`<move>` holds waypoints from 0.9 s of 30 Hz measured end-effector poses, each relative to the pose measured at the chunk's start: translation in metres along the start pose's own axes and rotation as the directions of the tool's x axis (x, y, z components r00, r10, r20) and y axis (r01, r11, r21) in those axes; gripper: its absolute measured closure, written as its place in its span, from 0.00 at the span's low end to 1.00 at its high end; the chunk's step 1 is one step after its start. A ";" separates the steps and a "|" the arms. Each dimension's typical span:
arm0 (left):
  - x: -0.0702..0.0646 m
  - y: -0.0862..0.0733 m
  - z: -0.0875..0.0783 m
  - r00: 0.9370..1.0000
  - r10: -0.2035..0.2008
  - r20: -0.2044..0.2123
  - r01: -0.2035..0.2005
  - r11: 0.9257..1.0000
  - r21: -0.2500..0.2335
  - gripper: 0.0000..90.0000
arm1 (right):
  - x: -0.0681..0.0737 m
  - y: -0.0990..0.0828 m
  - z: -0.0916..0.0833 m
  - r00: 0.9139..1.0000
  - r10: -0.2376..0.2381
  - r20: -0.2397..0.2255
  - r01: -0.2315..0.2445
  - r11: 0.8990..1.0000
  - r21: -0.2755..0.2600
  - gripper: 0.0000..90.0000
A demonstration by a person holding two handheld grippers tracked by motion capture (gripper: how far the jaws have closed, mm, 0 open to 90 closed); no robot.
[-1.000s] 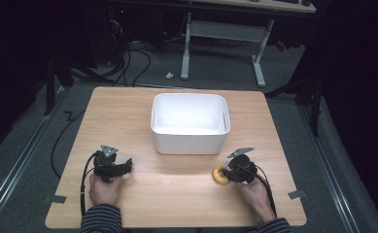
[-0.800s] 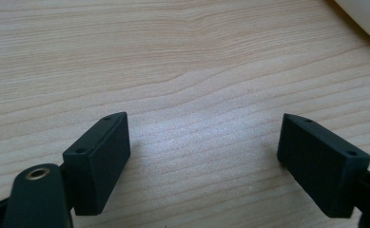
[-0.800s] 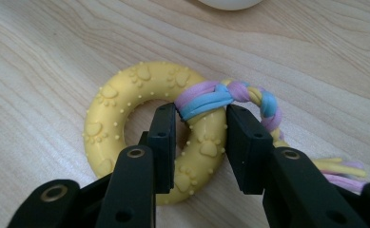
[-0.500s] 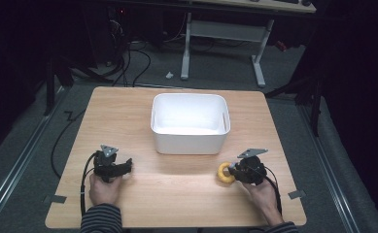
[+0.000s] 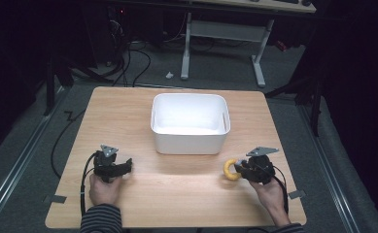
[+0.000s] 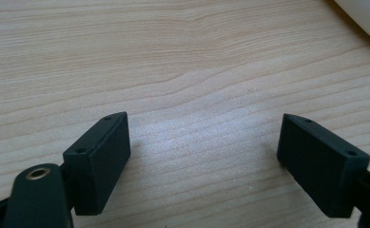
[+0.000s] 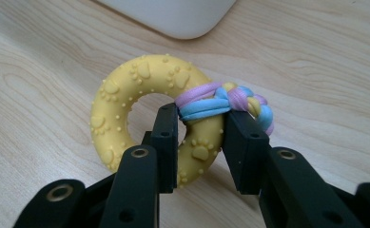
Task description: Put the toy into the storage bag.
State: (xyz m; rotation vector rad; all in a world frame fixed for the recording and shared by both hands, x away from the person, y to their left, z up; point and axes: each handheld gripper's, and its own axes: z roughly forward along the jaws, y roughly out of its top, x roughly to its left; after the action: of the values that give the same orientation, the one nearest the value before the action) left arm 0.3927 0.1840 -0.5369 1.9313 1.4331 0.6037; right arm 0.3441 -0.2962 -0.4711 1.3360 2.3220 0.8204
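The right gripper (image 5: pixel 239 170) has its black jaws clamped across the yellow rubber ring toy with paw prints (image 7: pixel 144 114), pinching the ring's band beside a pastel braided cord (image 7: pixel 230 102), near the right part of the light wooden table's (image 5: pixel 177 194) front edge. Open board lies between it and the white plastic bin (image 5: pixel 189 141) at centre. The right gripper view reveals the braid. The left gripper (image 6: pixel 204 156) gapes wide over bare wood, front-left.
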 end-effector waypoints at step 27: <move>0.000 0.000 0.000 1.000 0.000 0.001 0.000 1.000 -0.001 0.21 | -0.020 0.037 -0.056 1.000 0.019 -0.005 -0.019 0.993 -0.118 0.76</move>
State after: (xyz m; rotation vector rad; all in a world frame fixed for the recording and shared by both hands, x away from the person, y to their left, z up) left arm 0.3929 0.1841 -0.5369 1.9310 1.4316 0.6031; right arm 0.3478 -0.3169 -0.4042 1.3093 2.2289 0.9511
